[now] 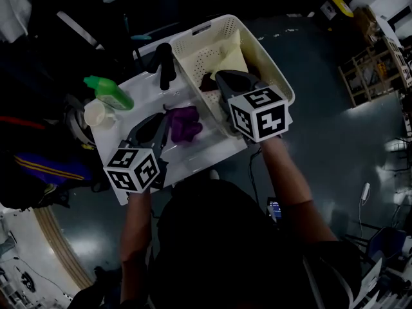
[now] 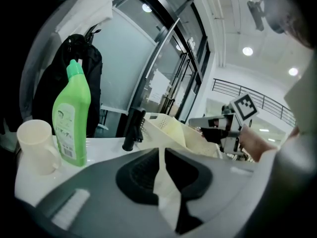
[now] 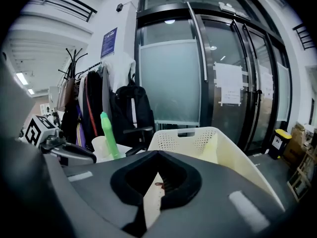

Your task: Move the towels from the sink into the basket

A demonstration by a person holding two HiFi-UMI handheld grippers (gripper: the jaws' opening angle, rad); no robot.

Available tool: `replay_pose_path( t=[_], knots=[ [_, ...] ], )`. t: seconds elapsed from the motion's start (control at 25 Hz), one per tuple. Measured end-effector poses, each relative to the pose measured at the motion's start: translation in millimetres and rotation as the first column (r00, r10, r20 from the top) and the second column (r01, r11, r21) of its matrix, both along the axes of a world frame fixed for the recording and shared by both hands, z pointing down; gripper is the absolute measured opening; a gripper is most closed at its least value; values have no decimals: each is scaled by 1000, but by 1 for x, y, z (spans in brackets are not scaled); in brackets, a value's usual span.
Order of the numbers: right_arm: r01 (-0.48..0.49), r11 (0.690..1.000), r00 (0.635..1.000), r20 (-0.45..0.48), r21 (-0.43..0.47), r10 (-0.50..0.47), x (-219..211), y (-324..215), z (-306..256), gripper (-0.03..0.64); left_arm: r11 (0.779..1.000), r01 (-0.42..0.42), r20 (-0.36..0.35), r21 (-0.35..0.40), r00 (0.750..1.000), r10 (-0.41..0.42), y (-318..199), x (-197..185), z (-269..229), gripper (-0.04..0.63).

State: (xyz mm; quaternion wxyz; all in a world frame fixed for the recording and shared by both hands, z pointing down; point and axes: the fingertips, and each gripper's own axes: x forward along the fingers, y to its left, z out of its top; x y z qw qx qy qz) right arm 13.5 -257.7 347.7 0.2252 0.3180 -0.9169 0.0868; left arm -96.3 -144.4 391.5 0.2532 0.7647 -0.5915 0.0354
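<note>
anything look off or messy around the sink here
Nothing stands out. The green bottle and cup stand upright beside the sink, nothing is spilled, and the basket looks intact. The only untidy thing is the purple towel lying crumpled in the sink, which is simply not yet moved.

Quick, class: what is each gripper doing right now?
Left gripper: jaws almost together; grip on crumpled purple cloth towel cannot be told.
Right gripper: jaws closed, nothing between them.
</note>
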Motion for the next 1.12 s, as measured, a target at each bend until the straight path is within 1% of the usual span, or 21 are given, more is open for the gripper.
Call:
replay_pose_path(
  t=[0.16, 0.32, 0.44, 0.6, 0.84, 1.0, 1.12],
  knots=[
    [23, 1000, 1000, -2, -11, -23, -12, 24, 5, -2, 1000, -2, 4, -19, 1000, 2, 10, -6, 10, 41],
    [51, 998, 999, 5, -29, -51, -22, 49, 9, -2, 999, -15, -8, -44, 1000, 15, 16, -10, 24, 43],
    [55, 998, 998, 20, -45, -54, -27, 61, 11, -2, 997, -41, -14, -59, 999, 40, 16, -10, 38, 46],
    [42, 997, 999, 37, -71, -39, -31, 73, 18, -2, 992, -85, -8, -94, 996, 85, 14, -9, 63, 67],
    [-8, 995, 999, 52, -97, 13, -30, 79, 24, -2, 977, -165, -8, -134, 986, 165, 4, -2, 93, 89],
    [-39, 994, 998, 52, -106, 44, -30, 84, 29, -2, 964, -226, -5, -141, 974, 228, -7, 2, 109, 108],
    [-66, 991, 996, 50, -121, 73, -28, 88, 34, -2, 948, -278, -9, -155, 960, 280, -13, 7, 122, 141]
  ],
)
